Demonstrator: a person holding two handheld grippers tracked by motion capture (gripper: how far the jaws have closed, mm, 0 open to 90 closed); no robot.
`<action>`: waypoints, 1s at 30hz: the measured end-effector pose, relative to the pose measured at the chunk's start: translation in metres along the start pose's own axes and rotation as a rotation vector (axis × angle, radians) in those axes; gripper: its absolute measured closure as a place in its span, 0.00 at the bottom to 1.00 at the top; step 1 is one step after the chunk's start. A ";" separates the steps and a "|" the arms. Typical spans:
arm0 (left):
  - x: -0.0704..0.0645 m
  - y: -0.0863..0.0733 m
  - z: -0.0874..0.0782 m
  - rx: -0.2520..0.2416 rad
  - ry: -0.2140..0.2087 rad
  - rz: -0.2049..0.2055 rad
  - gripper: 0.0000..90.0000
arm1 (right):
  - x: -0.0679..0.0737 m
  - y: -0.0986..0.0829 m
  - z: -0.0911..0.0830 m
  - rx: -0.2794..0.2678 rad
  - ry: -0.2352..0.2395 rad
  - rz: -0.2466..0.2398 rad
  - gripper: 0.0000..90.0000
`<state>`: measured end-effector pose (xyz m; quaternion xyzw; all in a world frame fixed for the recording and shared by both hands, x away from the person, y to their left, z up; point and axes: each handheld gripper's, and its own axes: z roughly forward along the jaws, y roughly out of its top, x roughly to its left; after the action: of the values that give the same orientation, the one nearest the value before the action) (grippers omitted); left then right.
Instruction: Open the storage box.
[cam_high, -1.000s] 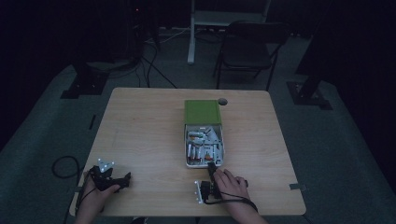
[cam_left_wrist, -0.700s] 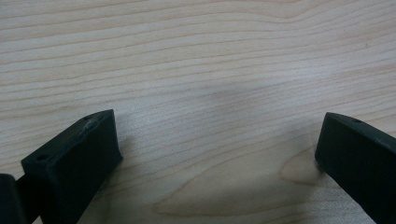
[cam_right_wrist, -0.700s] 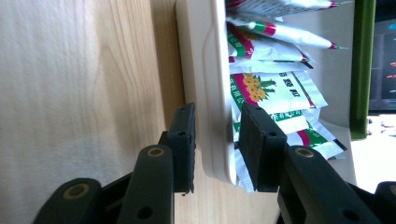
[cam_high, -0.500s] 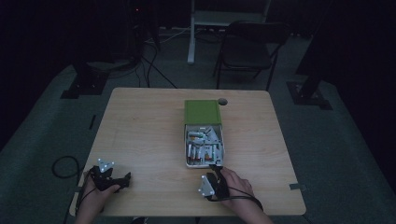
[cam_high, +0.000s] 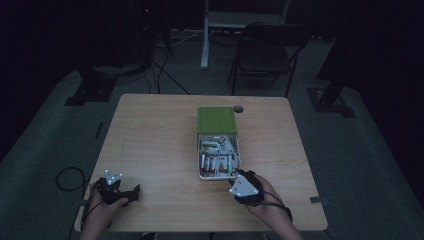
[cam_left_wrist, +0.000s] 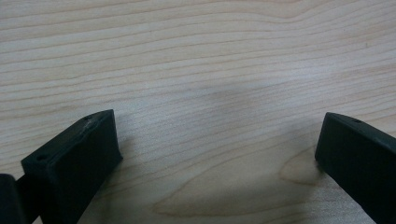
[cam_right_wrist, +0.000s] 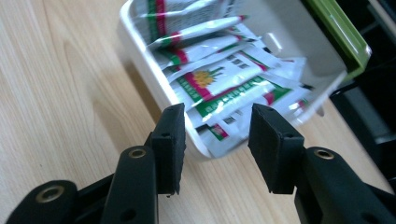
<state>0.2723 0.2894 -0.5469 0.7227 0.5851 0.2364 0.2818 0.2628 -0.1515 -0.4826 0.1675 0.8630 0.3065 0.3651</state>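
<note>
Packets (cam_right_wrist: 219, 88): right gripper (cam_right_wrist: 215, 140) now closer, jaws apart.

The right gripper (cam_high: 243, 176) has crept forward over the last second. A second ago it was back from the white box (cam_high: 201, 175), down by the near edge of the surface (cam_high: 150, 135), with its grey plate low and left of the hand. Half a second ago it had begun sliding up and to the right. Now its tip is right at the box's near right corner. In the right gripper view the jaws are parted with that corner between them, the sachets (cam_right_wrist: 219, 79) just beyond.
</note>
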 end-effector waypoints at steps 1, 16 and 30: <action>0.000 0.000 0.000 0.000 0.000 0.000 0.00 | -0.003 -0.002 -0.002 -0.011 0.004 0.032 0.62; 0.000 0.000 0.000 0.000 0.000 0.000 0.00 | -0.039 -0.032 -0.016 -0.048 -0.031 0.272 0.57; 0.000 0.000 0.000 0.000 0.000 0.000 0.00 | -0.063 -0.067 -0.018 -0.041 -0.056 0.430 0.57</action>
<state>0.2723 0.2894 -0.5469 0.7227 0.5852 0.2363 0.2818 0.2883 -0.2417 -0.4833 0.3486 0.7905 0.3899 0.3187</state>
